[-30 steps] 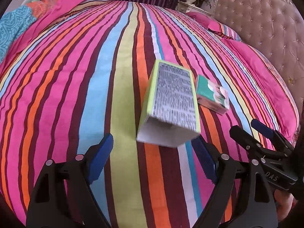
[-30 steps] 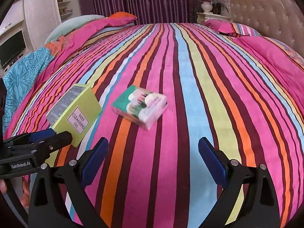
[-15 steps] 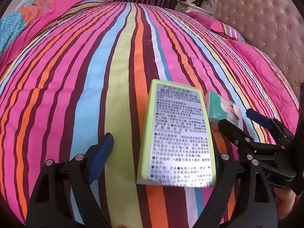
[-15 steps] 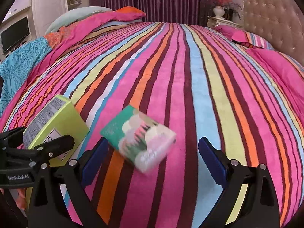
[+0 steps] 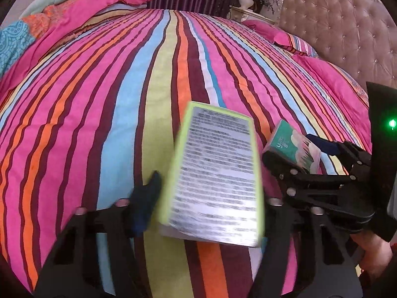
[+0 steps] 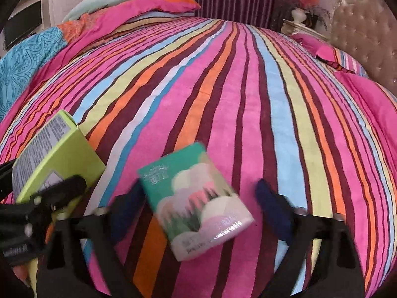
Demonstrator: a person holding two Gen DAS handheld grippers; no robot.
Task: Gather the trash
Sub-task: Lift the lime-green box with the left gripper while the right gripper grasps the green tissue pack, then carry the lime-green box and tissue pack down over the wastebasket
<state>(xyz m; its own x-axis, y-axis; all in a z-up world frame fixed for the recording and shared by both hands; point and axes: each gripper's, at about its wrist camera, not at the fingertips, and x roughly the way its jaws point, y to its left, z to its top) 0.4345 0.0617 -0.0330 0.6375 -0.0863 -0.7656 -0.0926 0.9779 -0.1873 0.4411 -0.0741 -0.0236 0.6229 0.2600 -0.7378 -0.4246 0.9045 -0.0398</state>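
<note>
both fingers pairs have narrowed around green box (image 5: 215, 176) and tissue pack (image 6: 196, 208).

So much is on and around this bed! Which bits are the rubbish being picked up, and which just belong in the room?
Part of the job:
- lime-green box, between the left tongs
- green tissue pack, between the right tongs

Just lying about:
- striped bedspread
- pink pillow
- tufted headboard
- vase
</note>
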